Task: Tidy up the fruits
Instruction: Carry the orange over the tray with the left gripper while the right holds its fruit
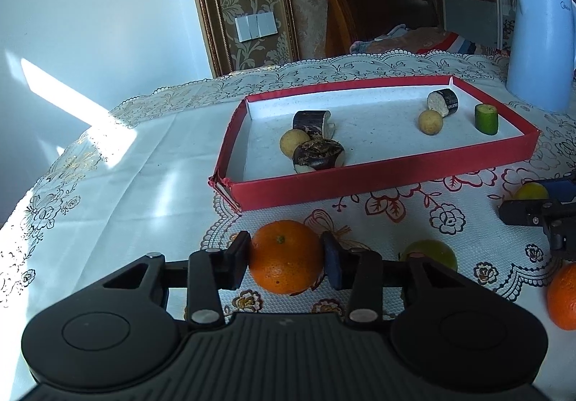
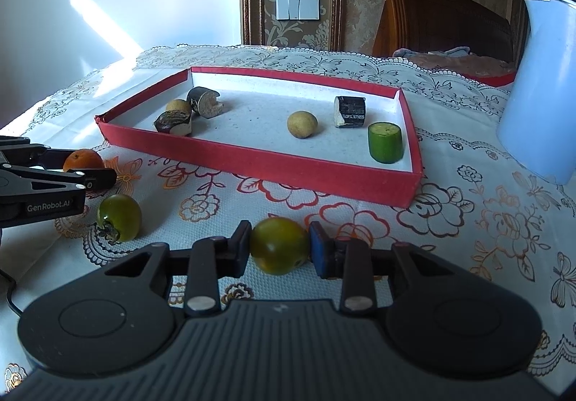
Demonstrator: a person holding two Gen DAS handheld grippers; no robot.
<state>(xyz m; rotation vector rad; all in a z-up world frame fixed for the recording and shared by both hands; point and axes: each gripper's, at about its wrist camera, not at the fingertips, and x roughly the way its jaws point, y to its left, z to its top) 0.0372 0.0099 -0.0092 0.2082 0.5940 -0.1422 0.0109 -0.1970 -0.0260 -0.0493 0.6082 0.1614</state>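
While both grippers have fruit, none of the round fruit is in the red tray [image 1: 378,181] yet. The left gripper [image 1: 286,258] squeezes an orange [image 1: 286,257] low in the left wrist view. The right gripper [image 2: 279,249] squeezes a green fruit [image 2: 279,249] low in the right wrist view. Both fruits look to be sitting on the tablecloth [image 2: 450,221]. Another green fruit [image 2: 118,217] and a second orange [image 1: 563,296] wait nearby. The tray, in the middle, holds only cut pieces and small yellow balls, so most of the job seems left.
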